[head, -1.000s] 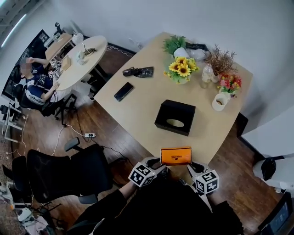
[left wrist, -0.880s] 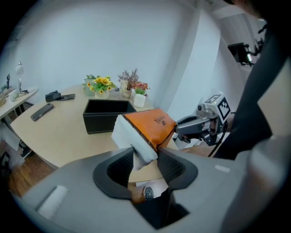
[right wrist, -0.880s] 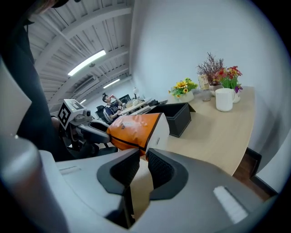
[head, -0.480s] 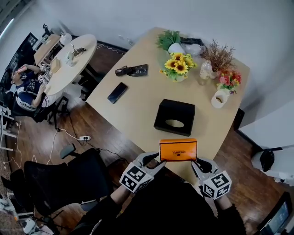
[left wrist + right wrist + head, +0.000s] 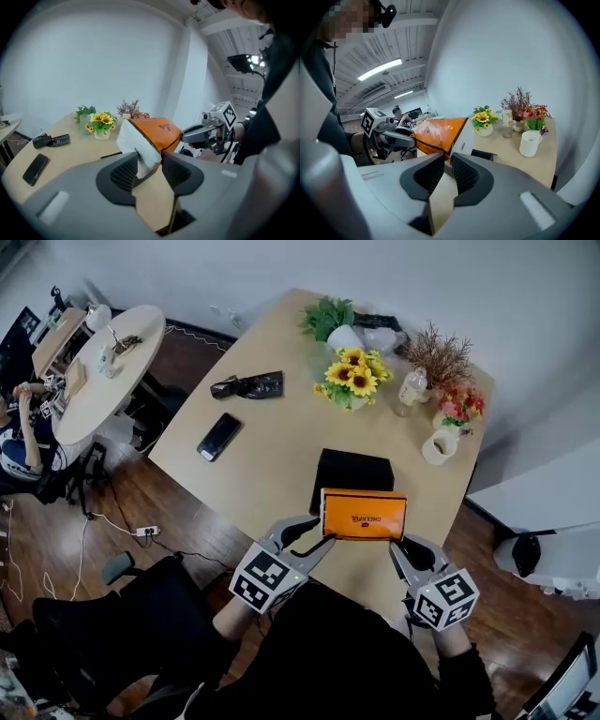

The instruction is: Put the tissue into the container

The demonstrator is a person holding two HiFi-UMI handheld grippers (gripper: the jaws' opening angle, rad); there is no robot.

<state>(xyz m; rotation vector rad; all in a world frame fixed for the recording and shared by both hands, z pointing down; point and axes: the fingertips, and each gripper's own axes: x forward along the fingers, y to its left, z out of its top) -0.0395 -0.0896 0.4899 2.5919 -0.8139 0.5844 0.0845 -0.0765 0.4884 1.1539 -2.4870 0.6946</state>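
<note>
An orange tissue pack [image 5: 364, 514] hangs in the air between my two grippers, just over the near edge of the black box container [image 5: 352, 468] on the wooden table [image 5: 272, 474]. My left gripper [image 5: 317, 542] is shut on the pack's left end; in the left gripper view its jaws [image 5: 149, 161] pinch the white end of the pack [image 5: 152, 133]. My right gripper [image 5: 399, 544] is shut on the right end; the right gripper view shows its jaws [image 5: 447, 164] clamped on the pack's corner [image 5: 440, 133]. A corner of the container [image 5: 483, 153] shows just past that pack. The container's opening is hidden under the pack.
A phone [image 5: 218, 436] and a black pouch [image 5: 248, 386] lie on the table's left part. Sunflowers [image 5: 353, 378], a bottle [image 5: 407, 388], dried and pink flowers [image 5: 459, 404] and a white mug [image 5: 437, 446] stand at the far side. A black office chair [image 5: 103, 634] is at lower left.
Both grippers have lifted the orange pack and carried it forward, from the table's near edge to over the near side of the black container.
</note>
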